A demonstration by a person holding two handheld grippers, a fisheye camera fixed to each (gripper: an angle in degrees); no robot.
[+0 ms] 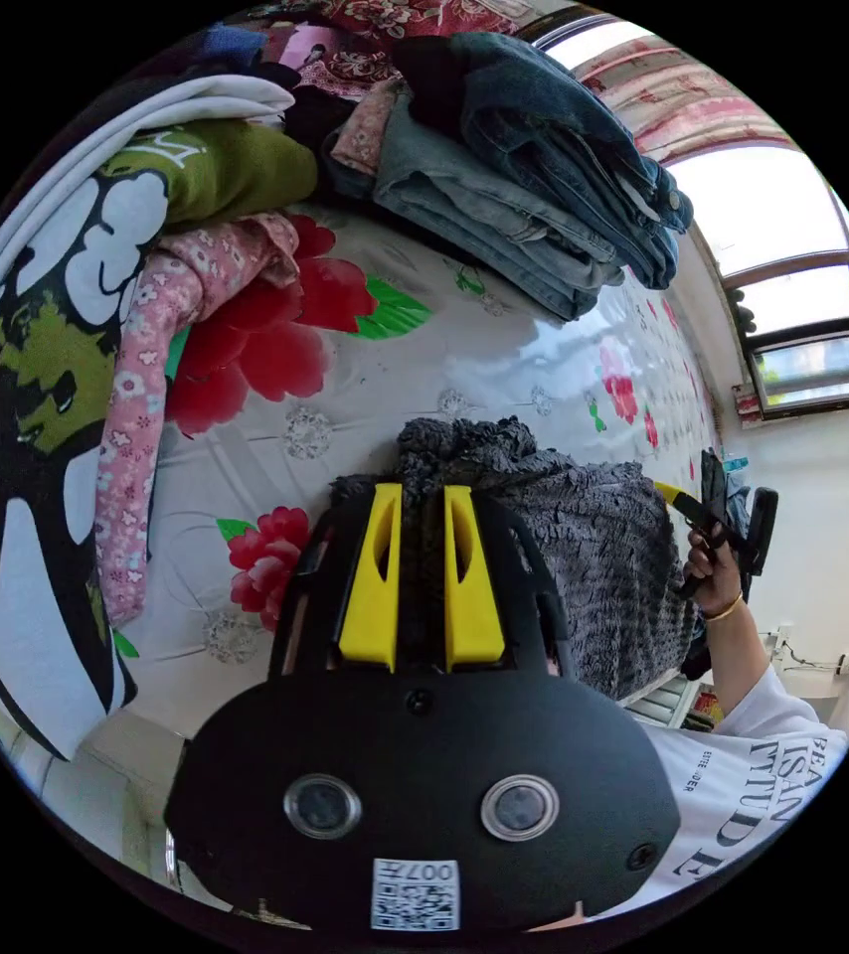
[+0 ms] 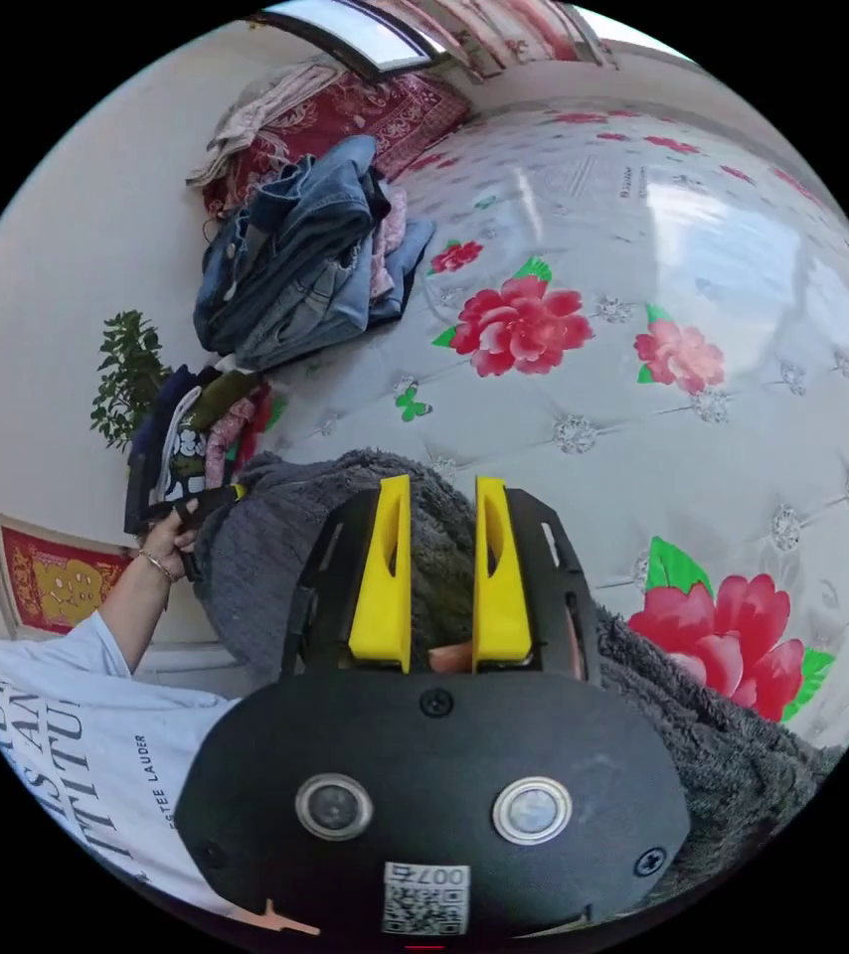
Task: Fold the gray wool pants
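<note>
Gray wool pants [image 1: 584, 556] lie bunched on the flowered mattress [image 1: 504, 348], near stacked jeans [image 1: 534, 189]. The left hand-held gripper [image 1: 423, 502] has its yellow jaws closed on the fuzzy cloth at one edge; the right hand-held gripper [image 2: 441, 497] likewise pinches the pants' other edge.

Gray wool pants [image 1: 584, 556] [image 2: 275, 566] | dark charcoal, thick fuzzy pile | bunched and partly folded, upper edge rumpled into a soft ridge | lying on a glossy white mattress [image 1: 504, 358] [image 2: 743, 298] printed with red flowers | one end hanging over the mattress edge | fabric gathered between yellow jaws in both views
</note>
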